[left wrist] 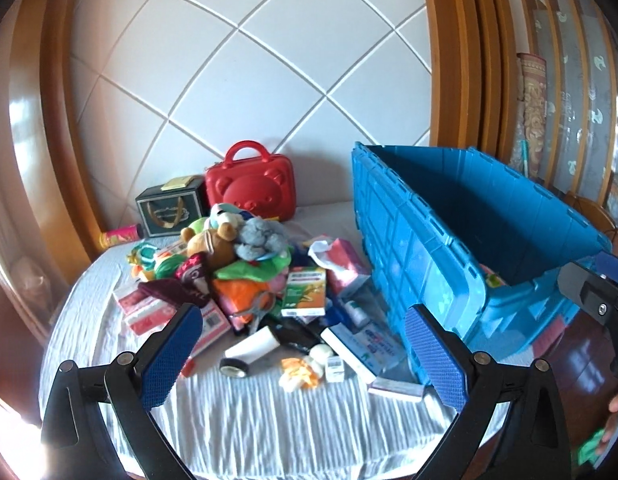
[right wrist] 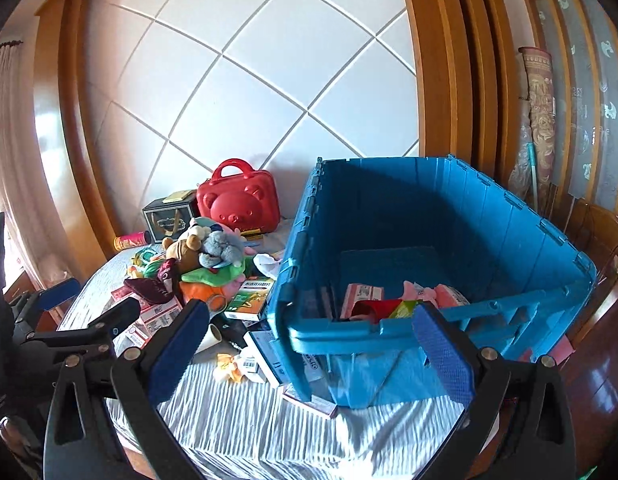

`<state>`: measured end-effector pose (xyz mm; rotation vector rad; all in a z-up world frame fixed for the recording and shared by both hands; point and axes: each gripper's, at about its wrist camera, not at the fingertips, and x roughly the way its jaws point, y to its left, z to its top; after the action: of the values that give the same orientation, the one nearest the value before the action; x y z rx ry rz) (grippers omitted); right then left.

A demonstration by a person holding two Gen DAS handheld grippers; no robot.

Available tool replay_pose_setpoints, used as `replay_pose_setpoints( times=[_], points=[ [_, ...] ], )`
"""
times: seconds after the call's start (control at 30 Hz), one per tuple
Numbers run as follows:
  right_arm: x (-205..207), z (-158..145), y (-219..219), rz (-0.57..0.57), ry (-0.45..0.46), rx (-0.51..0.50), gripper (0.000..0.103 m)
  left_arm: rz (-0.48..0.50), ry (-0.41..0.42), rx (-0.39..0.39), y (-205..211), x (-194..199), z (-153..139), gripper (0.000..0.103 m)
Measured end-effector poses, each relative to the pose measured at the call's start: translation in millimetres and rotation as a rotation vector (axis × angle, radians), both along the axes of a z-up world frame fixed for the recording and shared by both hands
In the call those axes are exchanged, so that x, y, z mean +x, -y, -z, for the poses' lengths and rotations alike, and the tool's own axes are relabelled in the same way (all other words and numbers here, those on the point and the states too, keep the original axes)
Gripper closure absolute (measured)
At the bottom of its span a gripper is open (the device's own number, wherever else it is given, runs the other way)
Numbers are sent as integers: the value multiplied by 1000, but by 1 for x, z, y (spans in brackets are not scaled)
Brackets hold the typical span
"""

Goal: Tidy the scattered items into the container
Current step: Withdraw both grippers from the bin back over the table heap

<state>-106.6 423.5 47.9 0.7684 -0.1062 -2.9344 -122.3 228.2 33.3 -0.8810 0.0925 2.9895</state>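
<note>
Both the left gripper (left wrist: 305,350) and the right gripper (right wrist: 309,350) are held spread wide and empty above the bed (left wrist: 269,420), where a pile of toys and boxes (left wrist: 245,276) is heaped just beside the blue crate (right wrist: 449,240).

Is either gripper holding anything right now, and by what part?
No. The left gripper and right gripper are both open and empty.
</note>
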Motion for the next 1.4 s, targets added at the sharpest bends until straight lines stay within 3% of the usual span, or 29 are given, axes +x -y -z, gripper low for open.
replay_pose_setpoints(
  times=[0.43,0.9,1.4],
  points=[
    [39,-41,51,-4,-14,55,0,-21,12,17,58,45,-25,1],
    [36,-19,67,-40,44,46,0,-65,4,33,80,56,-21,1],
    [37,-24,66,-12,57,70,0,-94,37,24,84,60,-22,1]
  ],
)
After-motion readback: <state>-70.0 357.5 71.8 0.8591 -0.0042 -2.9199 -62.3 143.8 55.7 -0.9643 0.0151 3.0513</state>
